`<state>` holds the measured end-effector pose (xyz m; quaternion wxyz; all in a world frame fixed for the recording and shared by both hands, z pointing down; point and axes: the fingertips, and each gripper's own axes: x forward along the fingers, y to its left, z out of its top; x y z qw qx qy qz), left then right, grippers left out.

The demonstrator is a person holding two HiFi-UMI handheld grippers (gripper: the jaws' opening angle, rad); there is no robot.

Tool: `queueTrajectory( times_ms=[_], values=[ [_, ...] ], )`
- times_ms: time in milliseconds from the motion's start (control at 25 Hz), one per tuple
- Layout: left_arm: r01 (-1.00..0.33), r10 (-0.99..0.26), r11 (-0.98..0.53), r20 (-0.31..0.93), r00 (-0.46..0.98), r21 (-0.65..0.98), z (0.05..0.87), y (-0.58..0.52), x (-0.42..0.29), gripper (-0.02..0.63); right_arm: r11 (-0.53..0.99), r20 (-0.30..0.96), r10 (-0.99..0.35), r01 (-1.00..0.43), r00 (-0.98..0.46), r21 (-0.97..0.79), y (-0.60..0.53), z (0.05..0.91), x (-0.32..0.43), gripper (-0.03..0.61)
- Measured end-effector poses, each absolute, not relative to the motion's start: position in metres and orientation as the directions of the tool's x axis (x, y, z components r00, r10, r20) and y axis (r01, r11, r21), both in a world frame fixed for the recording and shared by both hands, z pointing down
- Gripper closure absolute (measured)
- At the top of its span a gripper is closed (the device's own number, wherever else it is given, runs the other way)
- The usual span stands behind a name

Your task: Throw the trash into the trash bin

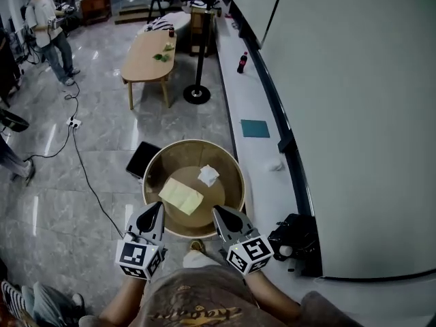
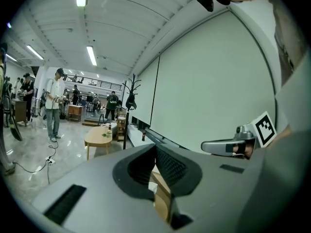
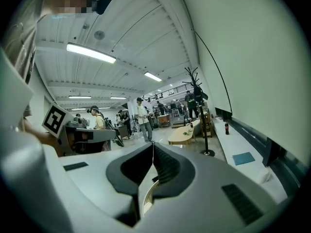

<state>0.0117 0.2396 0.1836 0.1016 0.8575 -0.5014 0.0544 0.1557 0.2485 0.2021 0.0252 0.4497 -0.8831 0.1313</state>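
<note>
Lower left of the head view, the left gripper (image 1: 157, 208) has its jaws together and empty. At centre, the trash bin (image 1: 154, 163) holds a yellow sheet (image 1: 181, 196) and a white wad (image 1: 208, 176). The right gripper (image 1: 217, 212) is likewise pinched empty. The gripper views catch only the bin's rim.

Tan bin (image 1: 161, 167), yellow paper (image 1: 181, 196), white wad (image 1: 208, 176)

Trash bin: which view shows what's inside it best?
Head view: it looks down into the trash bin, showing a yellow sheet and crumpled white paper inside. Both gripper views catch only a sliver of its wall below the jaws.
</note>
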Motion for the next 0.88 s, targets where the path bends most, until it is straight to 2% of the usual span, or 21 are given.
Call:
queueTrajectory(
  times_ms=[440, 880],
  values=[
    [-0.906, -0.882, -0.405, 0.209, 0.422, 0.122, 0.185, 0.172, 0.006, 0.595, 0.640, 0.180, -0.720, -0.742, -0.670, -0.202, 0.171, 0.205, 0.148, 0.560],
    [-0.882, -0.855, -0.460, 0.217, 0.471, 0.102, 0.190, 0.133, -0.010, 0.595, 0.586, 0.187, -0.759, -0.780, -0.623, -0.220, 0.140, 0.215, 0.131, 0.560]
  ],
)
